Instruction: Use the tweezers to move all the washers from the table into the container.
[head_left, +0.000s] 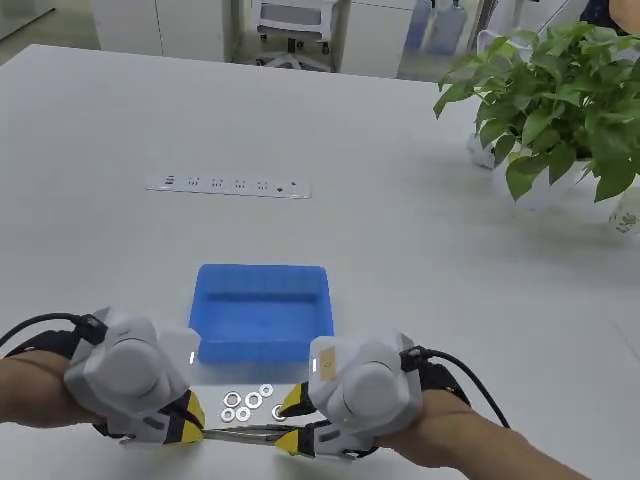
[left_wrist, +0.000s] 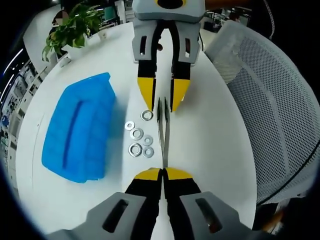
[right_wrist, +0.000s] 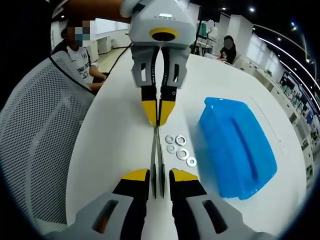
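Thin metal tweezers (head_left: 240, 432) lie flat along the table's near edge, between the two grippers. My left gripper (left_wrist: 162, 175) is shut on their joined end. My right gripper (right_wrist: 160, 176) faces it, open, its yellow jaws standing on either side of the tweezers' (right_wrist: 157, 155) two arms with a small gap. Several silver washers (head_left: 248, 403) lie in a loose cluster on the white table just beyond the tweezers (left_wrist: 163, 135). The blue rectangular container (head_left: 262, 310) sits right behind the washers (left_wrist: 140, 135) and holds nothing that I can see. In the head view the left gripper (head_left: 192, 420) is at bottom left, the right gripper (head_left: 292, 420) at bottom right.
A white power strip (head_left: 228, 185) is set flat in the table's middle. A leafy potted plant (head_left: 550, 90) stands at the far right. A mesh chair (right_wrist: 45, 125) sits just off the table's near edge. People sit in the background.
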